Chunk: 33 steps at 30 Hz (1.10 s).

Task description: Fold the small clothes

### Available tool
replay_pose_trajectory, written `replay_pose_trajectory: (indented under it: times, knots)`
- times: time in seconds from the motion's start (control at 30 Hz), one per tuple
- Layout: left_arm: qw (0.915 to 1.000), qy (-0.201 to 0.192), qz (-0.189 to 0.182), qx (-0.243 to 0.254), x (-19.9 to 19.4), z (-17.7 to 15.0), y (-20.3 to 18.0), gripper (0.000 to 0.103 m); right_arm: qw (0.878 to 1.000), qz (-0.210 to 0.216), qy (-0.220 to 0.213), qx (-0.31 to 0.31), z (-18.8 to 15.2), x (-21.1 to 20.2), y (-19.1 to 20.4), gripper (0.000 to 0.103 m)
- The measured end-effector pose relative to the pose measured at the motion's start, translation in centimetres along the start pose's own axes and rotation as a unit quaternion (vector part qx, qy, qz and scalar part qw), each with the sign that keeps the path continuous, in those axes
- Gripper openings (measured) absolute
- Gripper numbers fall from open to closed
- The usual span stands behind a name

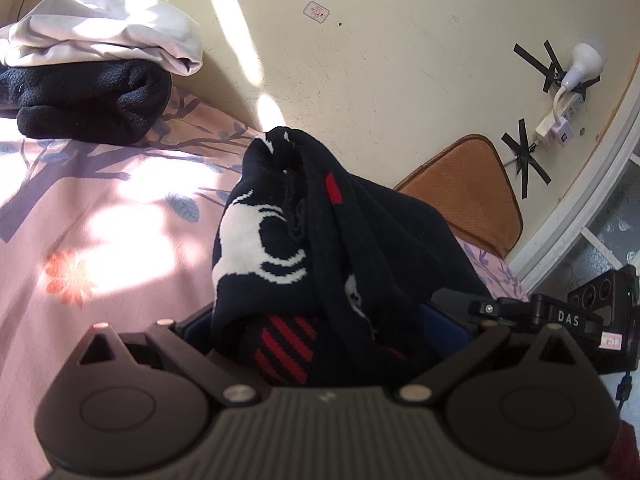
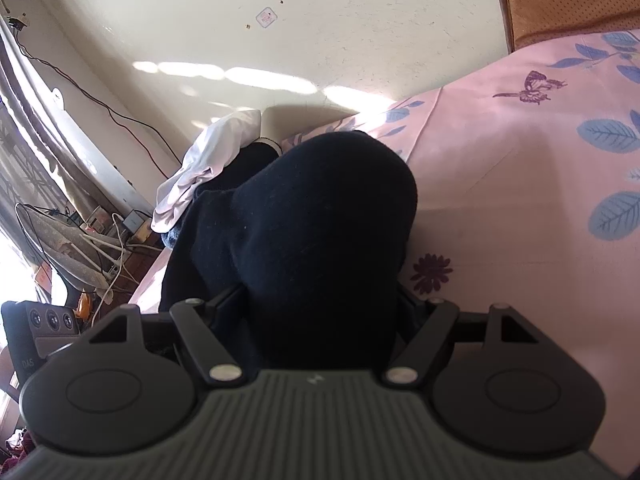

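Observation:
A dark navy knit garment (image 1: pixel 320 248) with white figures and red stripes is bunched up between the fingers of my left gripper (image 1: pixel 320 320), which is shut on it and holds it above the pink bedsheet (image 1: pixel 100 240). My right gripper (image 2: pixel 320 312) is shut on a plain dark part of the same garment (image 2: pixel 320 220), which covers its fingertips. The right gripper's body (image 1: pixel 580 312) shows at the right edge of the left wrist view, close beside the left one.
A stack of folded clothes, white (image 1: pixel 104 36) on black (image 1: pixel 88 100), lies at the bed's far left, also in the right wrist view (image 2: pixel 208 160). An orange cushion (image 1: pixel 468 196) leans on the wall (image 1: pixel 380 60). A power strip (image 1: pixel 560 116) is taped there. Cables and clutter (image 2: pixel 80 240) lie beside the bed.

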<state>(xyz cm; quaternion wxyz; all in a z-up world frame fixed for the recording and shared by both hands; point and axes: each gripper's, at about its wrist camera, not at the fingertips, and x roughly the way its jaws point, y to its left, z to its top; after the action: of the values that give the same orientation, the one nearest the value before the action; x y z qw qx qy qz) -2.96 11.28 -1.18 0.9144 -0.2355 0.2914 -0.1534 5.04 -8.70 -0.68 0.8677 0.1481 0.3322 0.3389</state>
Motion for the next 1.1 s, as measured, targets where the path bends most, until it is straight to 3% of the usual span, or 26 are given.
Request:
replay_pose_trajectory:
  times: [0.2, 0.37, 0.5, 0.63, 0.83, 0.93, 1.0, 1.03, 1.07, 1.1]
  knots:
    - [1.0000, -0.002, 0.007, 0.001, 0.2, 0.0, -0.3, 0.103, 1.000, -0.004, -0.001, -0.012, -0.1, 0.2, 0.4, 0.073]
    - [0.9989, 0.009, 0.037, 0.028, 0.7, 0.0, -1.7, 0.099, 0.997, -0.009, -0.037, -0.061, -0.4, -0.5, 2.1, 0.050]
    - [0.9998, 0.001, 0.008, -0.020, 2.0, 0.8, -2.6, 0.098, 0.989, -0.022, -0.079, -0.120, -0.3, -1.9, 4.1, 0.046]
    - [0.9994, 0.000, -0.032, 0.010, 5.4, 3.4, -6.7, 0.098, 0.983, -0.045, -0.120, -0.128, 2.3, -4.5, 3.1, 0.045]
    - [0.9928, 0.014, -0.082, 0.086, 15.6, 6.9, -17.3, 0.097, 0.964, -0.136, -0.206, -0.100, 8.8, -9.3, -4.4, 0.045]
    - [0.9909, 0.032, -0.075, 0.107, 21.9, 7.0, -21.7, 0.098, 0.948, -0.201, -0.241, -0.056, 11.0, -11.1, -9.5, 0.046]
    - [0.9905, 0.047, -0.059, 0.115, 25.2, 6.3, -23.4, 0.098, 0.930, -0.256, -0.264, -0.028, 11.1, -11.0, -13.1, 0.048]
    - [0.9899, 0.056, -0.052, 0.120, 26.9, 5.5, -24.0, 0.098, 0.919, -0.295, -0.261, -0.009, 11.0, -10.3, -14.7, 0.055]
    - [0.9892, 0.063, -0.044, 0.125, 28.0, 4.7, -24.4, 0.098, 0.915, -0.336, -0.221, 0.024, 11.7, -9.6, -16.4, 0.061]
    - [0.9885, 0.071, -0.037, 0.129, 28.9, 3.8, -24.5, 0.098, 0.919, -0.332, -0.202, 0.061, 12.1, -9.9, -17.8, 0.064]
